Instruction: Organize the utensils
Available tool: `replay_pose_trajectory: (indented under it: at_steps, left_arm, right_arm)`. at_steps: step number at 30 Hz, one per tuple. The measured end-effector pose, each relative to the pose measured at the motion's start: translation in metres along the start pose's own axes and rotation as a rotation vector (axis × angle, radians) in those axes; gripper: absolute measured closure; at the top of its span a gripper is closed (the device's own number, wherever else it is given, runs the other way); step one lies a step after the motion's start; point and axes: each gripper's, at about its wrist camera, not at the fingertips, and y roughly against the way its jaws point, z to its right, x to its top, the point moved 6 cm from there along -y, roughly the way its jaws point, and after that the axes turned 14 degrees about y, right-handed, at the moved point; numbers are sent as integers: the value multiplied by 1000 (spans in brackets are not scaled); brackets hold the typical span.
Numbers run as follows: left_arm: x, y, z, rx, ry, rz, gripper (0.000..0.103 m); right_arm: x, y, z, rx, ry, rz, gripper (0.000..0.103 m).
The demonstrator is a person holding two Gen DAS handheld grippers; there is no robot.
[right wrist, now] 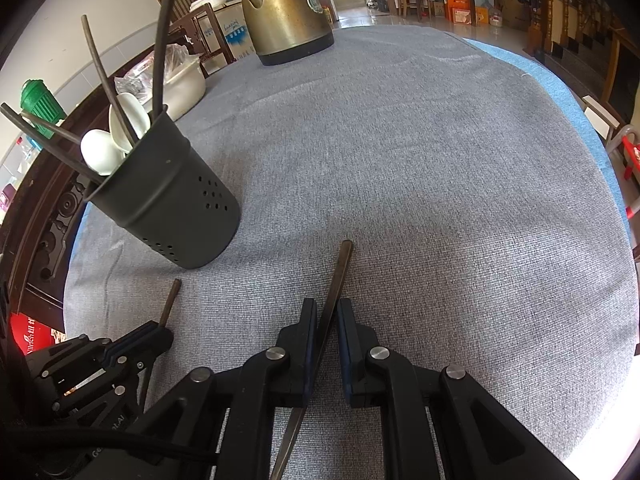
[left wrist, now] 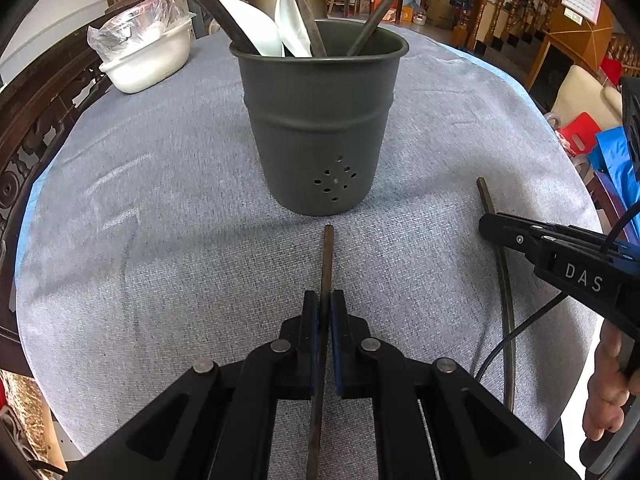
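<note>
Here, near the gray cup, the left gripper pinched one chopstick; the right gripper pinched another stick.

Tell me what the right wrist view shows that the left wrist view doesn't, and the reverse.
Right wrist only: the full brass kettle at the table's far edge and a green bin off the table.
Left wrist only: a hand gripping the right hand-held gripper.
Both: the grey utensil holder with chopsticks and white spoons, the white bowl, and each gripper shut on a chopstick, left hand-held gripper and right alike.
</note>
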Motion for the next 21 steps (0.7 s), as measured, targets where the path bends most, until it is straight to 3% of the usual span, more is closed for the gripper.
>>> replay_pose_trajectory:
  at_steps: [8, 13, 21]
  left_arm:
    - [3, 3, -8, -46, 20, -19, 94]
    - [6, 4, -17, -104, 47, -37, 75]
    - [11, 8, -37, -165, 84, -59, 72]
  right_arm:
    - [0, 0, 0, 3, -1, 1, 92]
    - [1, -1, 0, 6, -2, 3, 91]
    - [1, -1, 3, 21, -9, 12, 91]
